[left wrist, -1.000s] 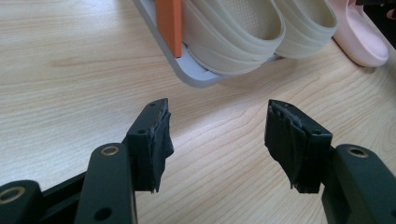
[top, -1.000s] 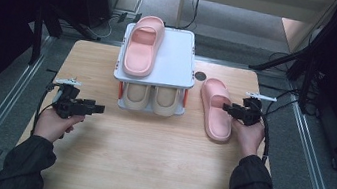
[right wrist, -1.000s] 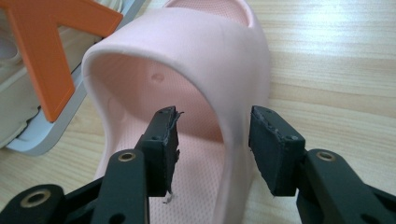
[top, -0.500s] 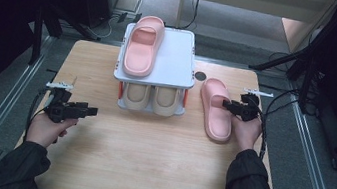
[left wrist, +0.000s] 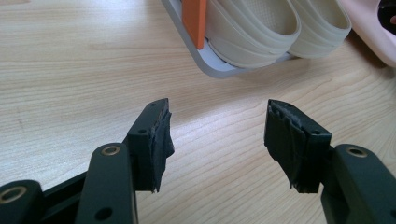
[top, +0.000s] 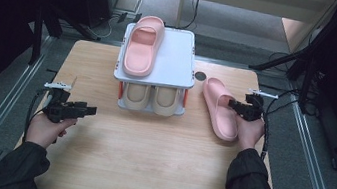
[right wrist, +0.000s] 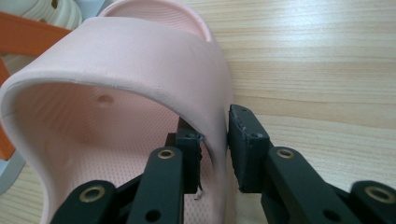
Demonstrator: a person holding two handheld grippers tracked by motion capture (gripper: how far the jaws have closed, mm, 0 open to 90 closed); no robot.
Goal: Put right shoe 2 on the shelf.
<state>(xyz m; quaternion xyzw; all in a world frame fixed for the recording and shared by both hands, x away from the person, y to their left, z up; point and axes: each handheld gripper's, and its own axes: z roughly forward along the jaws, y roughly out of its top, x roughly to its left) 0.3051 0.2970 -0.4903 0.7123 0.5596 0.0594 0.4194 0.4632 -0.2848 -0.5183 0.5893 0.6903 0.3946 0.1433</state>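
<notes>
A pink slipper (top: 219,108) lies on the wooden table to the right of a small two-level rack (top: 170,69). My right gripper (top: 233,105) is shut on that slipper's strap (right wrist: 154,74), one jaw inside the strap and one outside. A second pink slipper (top: 142,46) rests on the rack's white top. Two cream slippers (top: 149,99) sit on the lower level, and their heels (left wrist: 261,28) show in the left gripper view. My left gripper (top: 88,110) hovers over the table's left side, open and holding nothing (left wrist: 217,135).
A small black disc (top: 200,76) lies on the table behind the right slipper. The rack's orange post (left wrist: 194,21) stands close ahead of the left jaws. Cables trail from both grippers. Dark stands and metal rails flank the table.
My left gripper has drifted back toward the table's left front edge. The right gripper has stayed clamped on the slipper strap, barely moving.
</notes>
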